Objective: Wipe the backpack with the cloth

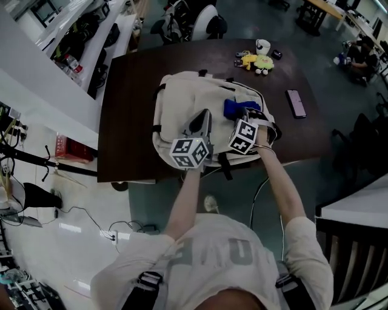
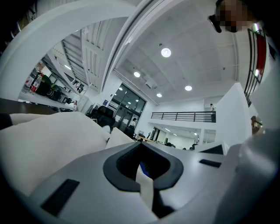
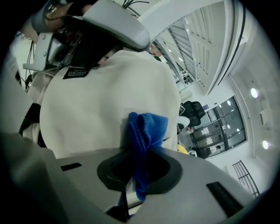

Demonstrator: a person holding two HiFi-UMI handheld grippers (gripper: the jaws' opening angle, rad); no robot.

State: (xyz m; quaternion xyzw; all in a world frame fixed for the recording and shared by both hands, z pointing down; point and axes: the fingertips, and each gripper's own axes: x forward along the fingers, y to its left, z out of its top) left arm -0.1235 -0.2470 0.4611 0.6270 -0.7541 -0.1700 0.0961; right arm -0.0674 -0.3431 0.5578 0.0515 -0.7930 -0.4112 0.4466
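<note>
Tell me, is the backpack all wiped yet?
Not yet. Done: the right gripper grips the blue cloth. In hand: the cloth touches the cream backpack, and the left gripper seems to pinch its fabric. Left: the wiping itself; no cleaned patch shows.

1. We are looking at a large open-plan office or lab hall.
2. We are seeing a dark table (image 1: 139, 72) standing on a hard floor (image 1: 73, 200), with black office chairs (image 1: 209, 21) just beyond its far edge.
3. We are noticing more desks (image 1: 315, 9) past the table's far right corner, and a person (image 1: 357, 54) sitting near them.
4. We are finding a long white counter (image 1: 91, 36) off the table's left edge, loaded with dark bags, while cables (image 1: 85, 212) are trailing across the floor to a power strip (image 1: 110, 235).
5. In the left gripper view we are seeing a high white ceiling with round recessed lights (image 2: 165, 52), a railed mezzanine (image 2: 183, 116) and tall glass doors (image 2: 129, 111).
</note>
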